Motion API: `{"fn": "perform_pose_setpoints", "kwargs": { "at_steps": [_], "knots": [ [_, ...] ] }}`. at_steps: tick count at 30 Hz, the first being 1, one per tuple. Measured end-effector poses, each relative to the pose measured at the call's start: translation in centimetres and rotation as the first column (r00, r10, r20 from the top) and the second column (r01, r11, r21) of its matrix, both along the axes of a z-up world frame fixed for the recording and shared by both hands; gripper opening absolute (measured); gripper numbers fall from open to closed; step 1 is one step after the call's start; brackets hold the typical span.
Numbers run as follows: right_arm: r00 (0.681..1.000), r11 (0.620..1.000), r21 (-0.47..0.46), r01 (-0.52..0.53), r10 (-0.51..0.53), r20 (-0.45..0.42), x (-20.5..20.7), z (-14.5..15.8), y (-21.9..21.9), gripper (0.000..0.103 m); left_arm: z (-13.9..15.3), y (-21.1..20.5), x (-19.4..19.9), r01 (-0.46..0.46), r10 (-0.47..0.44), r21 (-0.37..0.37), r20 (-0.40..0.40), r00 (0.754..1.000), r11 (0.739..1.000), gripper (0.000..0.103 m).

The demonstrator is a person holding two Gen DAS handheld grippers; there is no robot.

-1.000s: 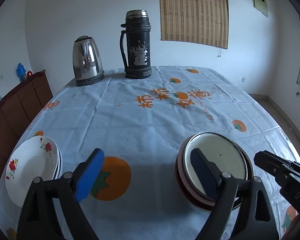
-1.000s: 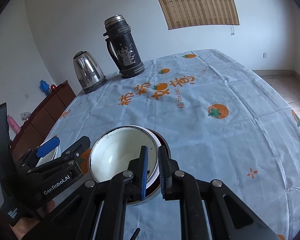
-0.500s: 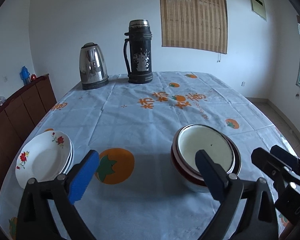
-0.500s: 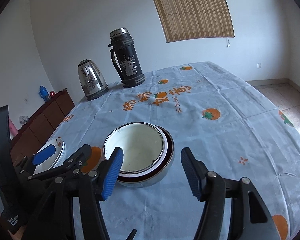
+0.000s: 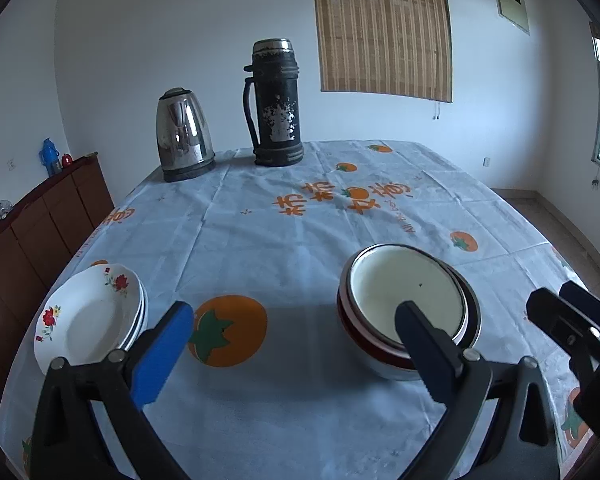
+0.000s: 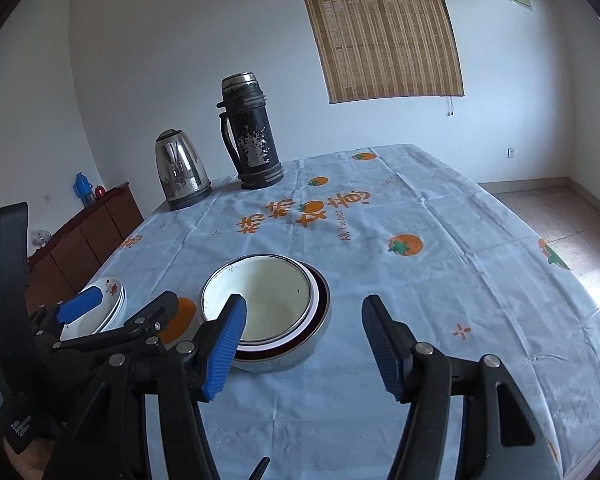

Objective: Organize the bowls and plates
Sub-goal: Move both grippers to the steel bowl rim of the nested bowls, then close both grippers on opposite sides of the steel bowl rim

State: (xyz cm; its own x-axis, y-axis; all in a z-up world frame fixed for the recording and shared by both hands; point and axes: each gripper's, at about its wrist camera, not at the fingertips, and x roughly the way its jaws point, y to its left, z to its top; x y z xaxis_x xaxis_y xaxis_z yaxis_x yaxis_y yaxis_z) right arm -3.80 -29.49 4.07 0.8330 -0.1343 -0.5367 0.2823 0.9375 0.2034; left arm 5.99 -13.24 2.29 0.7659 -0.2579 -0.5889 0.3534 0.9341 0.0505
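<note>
A stack of nested bowls (image 5: 404, 288), a cream enamel one on top of red-rimmed ones, stands on the table (image 5: 260, 236) at the near right. Several white flowered plates (image 5: 88, 316) are stacked at the near left edge. My left gripper (image 5: 292, 316) hovers short of both stacks; its jaws are opening and nothing is between them. My right gripper (image 6: 303, 308) is open and empty, just short of the bowl stack (image 6: 268, 300), its left pad in front of the rim. The left gripper (image 6: 124, 304) partly hides the plates (image 6: 114, 294) in the right wrist view.
A steel kettle (image 5: 184, 136) and a tall black thermos (image 5: 276, 104) stand at the far end of the table. A brown cabinet (image 5: 40, 220) runs along the left wall. The tablecloth hangs over the near and right edges.
My right gripper went from shut at the top bowl's rim to open and drew back. The left gripper also pulled back from the bowls and spread wider. The bowls stayed put.
</note>
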Motion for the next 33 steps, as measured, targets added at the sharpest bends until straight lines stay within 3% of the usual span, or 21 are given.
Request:
{"fn": "perform_pose_setpoints", "kwargs": {
  "at_steps": [8,11,16,22,33],
  "knots": [
    [1.000,0.998,-0.059,0.007,-0.006,0.027,0.0,-0.4,-0.4,0.063,-0.9,-0.8,0.6,0.007,-0.007,-0.011,-0.020,1.000,1.000,0.102],
    [0.999,0.998,-0.058,-0.018,0.020,0.028,0.7,-0.7,-0.5,0.070,-1.4,-1.0,1.1,0.009,-0.009,0.001,-0.040,0.999,1.000,0.102],
    [0.999,0.999,0.016,-0.029,0.028,0.018,1.7,-1.7,-1.9,0.072,-1.9,-1.0,2.4,0.005,-0.005,0.004,-0.088,0.996,1.000,0.102],
    [1.000,0.995,0.098,-0.022,0.023,-0.003,3.0,-3.0,-3.9,0.072,-2.6,-0.2,4.5,0.001,-0.013,-0.065,-0.192,0.981,0.998,0.102],
    [0.996,0.977,0.207,-0.060,0.072,-0.053,5.9,-5.3,-4.8,0.072,-3.6,-1.8,8.2,0.040,-0.068,-0.103,-0.293,0.954,0.994,0.102]
  ]
}}
